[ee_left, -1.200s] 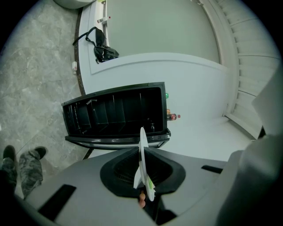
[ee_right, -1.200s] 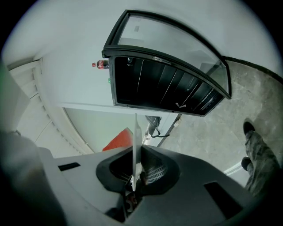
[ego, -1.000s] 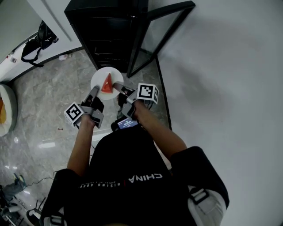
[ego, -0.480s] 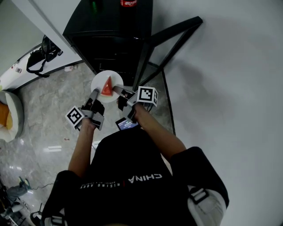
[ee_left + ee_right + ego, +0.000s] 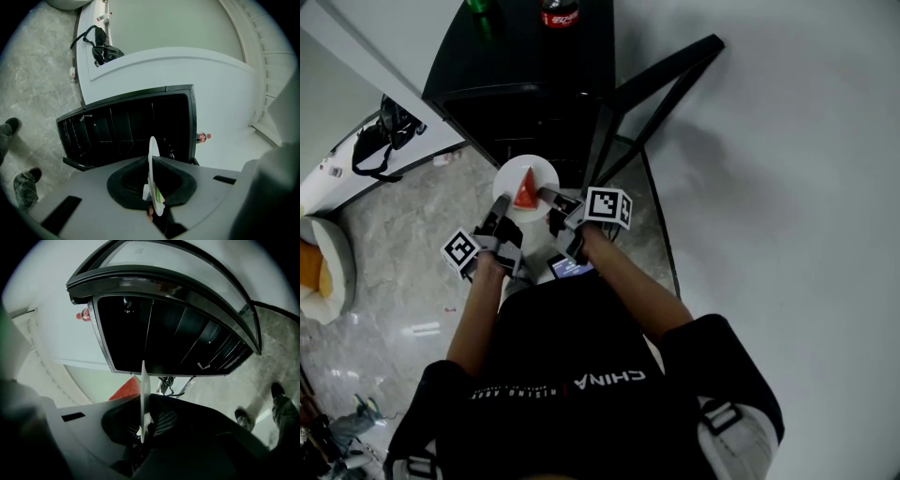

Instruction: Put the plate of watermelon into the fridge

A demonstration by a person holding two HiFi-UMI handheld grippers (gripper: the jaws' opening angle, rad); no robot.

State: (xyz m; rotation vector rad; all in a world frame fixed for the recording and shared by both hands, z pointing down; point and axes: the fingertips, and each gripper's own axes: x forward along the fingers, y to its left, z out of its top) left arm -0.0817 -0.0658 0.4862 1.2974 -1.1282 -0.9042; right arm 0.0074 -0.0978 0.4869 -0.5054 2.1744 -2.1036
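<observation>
I have both grippers on the plate [image 5: 525, 178]. The left gripper [image 5: 501, 202] is clamped on the rim at the plate's left edge. The right gripper [image 5: 547, 196] is clamped on the rim at its right edge, so the plate hangs between the two in the air, ahead of my hands.

In the left gripper view the plate [image 5: 153, 164] shows edge-on as a thin white line running straight into the left gripper [image 5: 153, 190], with both pads pressed against it. The right gripper view gives the same picture. The white rim [image 5: 144, 394] is pinched in the right gripper [image 5: 144, 425], its jaws nearly together with only the rim between them.

The watermelon slice [image 5: 525, 190] lies on the middle of the plate, its pointed end towards the fridge [image 5: 520, 89]. From the right gripper view its red flesh [image 5: 125, 388] shows just to the left of the rim.

The plate is right in front of the fridge's open front, low down near its bottom edge and above the marble floor [image 5: 403, 244]. The fridge door [image 5: 661, 80] is swung open to the right, along the white wall [image 5: 787, 169]. The inside of the fridge is dark, and only its shelf lines show. A cola bottle [image 5: 559, 13] and a green bottle [image 5: 480, 7] stand on top of the fridge.
</observation>
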